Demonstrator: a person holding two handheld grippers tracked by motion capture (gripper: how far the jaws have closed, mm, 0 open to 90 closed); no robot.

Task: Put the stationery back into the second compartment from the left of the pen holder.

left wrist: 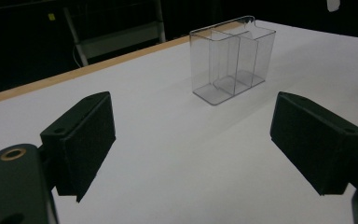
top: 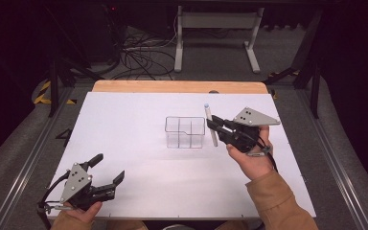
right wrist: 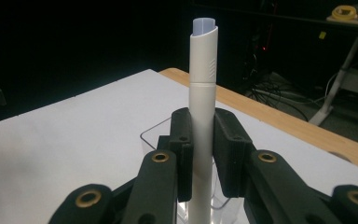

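A white marker pen (right wrist: 202,107) stands upright between the pads of my right gripper (right wrist: 203,144), which is shut on it. In the high view the pen (top: 211,123) hangs just right of a clear plastic organiser box (top: 185,132) with inner dividers, and my right gripper (top: 215,127) reaches in from the right. The box's rim shows low behind the pen in the right gripper view. My left gripper (top: 109,168) rests near the table's front left corner, jaws wide apart with nothing between them. From the left gripper (left wrist: 191,144), the box (left wrist: 233,58) stands farther off on the white table (left wrist: 177,154).
The white tabletop (top: 139,158) has a wooden strip (top: 172,86) along its far edge. Beyond it stand a white desk frame (top: 215,33) and tangled cables (top: 139,57) on the floor. Metal rails (top: 33,158) run along both sides of the table.
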